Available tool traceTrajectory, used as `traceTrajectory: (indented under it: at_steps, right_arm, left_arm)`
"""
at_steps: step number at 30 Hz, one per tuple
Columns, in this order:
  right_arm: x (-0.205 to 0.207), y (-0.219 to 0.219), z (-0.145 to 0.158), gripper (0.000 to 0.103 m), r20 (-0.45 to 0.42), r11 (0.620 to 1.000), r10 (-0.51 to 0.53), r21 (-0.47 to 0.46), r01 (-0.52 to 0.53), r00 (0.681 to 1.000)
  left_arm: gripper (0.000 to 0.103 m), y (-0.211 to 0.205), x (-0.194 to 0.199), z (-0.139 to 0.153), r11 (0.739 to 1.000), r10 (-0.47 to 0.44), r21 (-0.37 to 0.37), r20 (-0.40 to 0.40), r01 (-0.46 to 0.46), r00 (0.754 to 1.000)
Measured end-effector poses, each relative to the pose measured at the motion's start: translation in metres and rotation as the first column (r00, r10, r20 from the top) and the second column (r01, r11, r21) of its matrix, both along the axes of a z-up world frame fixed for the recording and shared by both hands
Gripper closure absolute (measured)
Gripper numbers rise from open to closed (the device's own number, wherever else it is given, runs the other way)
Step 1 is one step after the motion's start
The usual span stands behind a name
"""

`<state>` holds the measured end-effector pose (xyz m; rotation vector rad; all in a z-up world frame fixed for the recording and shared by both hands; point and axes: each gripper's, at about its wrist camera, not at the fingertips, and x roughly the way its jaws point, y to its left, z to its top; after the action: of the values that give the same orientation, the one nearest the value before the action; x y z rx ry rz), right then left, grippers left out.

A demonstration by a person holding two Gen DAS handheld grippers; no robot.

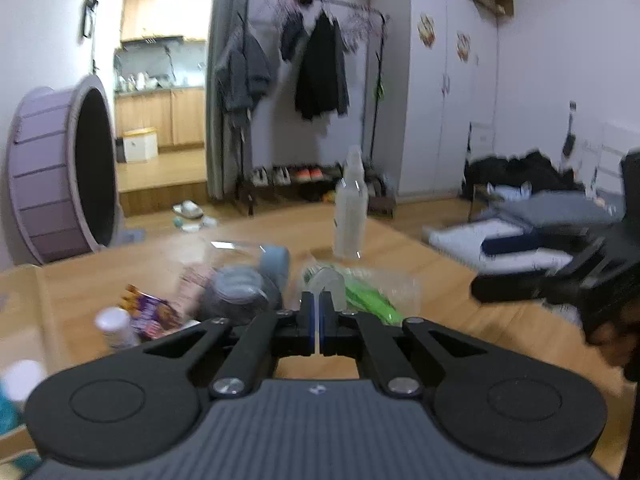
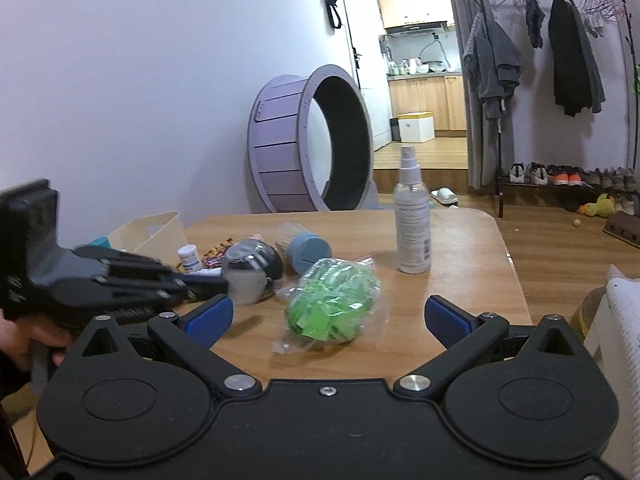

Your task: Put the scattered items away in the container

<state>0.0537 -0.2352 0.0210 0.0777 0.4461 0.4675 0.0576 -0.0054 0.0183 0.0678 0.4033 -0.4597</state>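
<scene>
A purple wheel [image 2: 310, 138] stands against the wall. Clothes hang on a rack [image 2: 554, 46] above shoes [image 2: 560, 176]. A white wardrobe [image 1: 440, 80] stands nearby; the blurred heap beside it may be bedding [image 1: 532, 216].

Both the left tool [image 1: 319, 322] and right tool [image 2: 328, 316] are matte black, with blue pads and silver screws.
</scene>
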Motion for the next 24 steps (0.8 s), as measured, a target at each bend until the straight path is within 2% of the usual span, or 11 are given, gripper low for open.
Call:
traceTrajectory:
  at_steps: [7, 12, 19, 24]
  right_arm:
    - [-0.008, 0.027, 0.007, 0.000, 0.039, 0.995, 0.097, 0.014, -0.098, 0.994]
    - [-0.014, 0.051, 0.010, 0.000, 0.067, 0.983, 0.181, 0.025, -0.183, 0.981]
    - [-0.021, 0.077, 0.011, 0.000, 0.067, 0.968, 0.247, 0.018, -0.249, 0.967]
    - [-0.021, 0.089, 0.012, 0.000, 0.058, 0.960, 0.277, 0.036, -0.279, 0.959]
  left_arm:
    - [0.102, 0.047, -0.033, 0.029, 0.995, 0.086, -0.051, 0.089, -0.082, 0.992]
    - [0.102, 0.086, -0.049, 0.043, 0.980, 0.194, -0.073, 0.134, -0.186, 0.972]
    - [0.102, 0.135, -0.064, 0.055, 0.925, 0.380, -0.086, 0.152, -0.370, 0.913]
    - [0.102, 0.153, -0.067, 0.043, 0.885, 0.466, -0.049, 0.093, -0.463, 0.880]
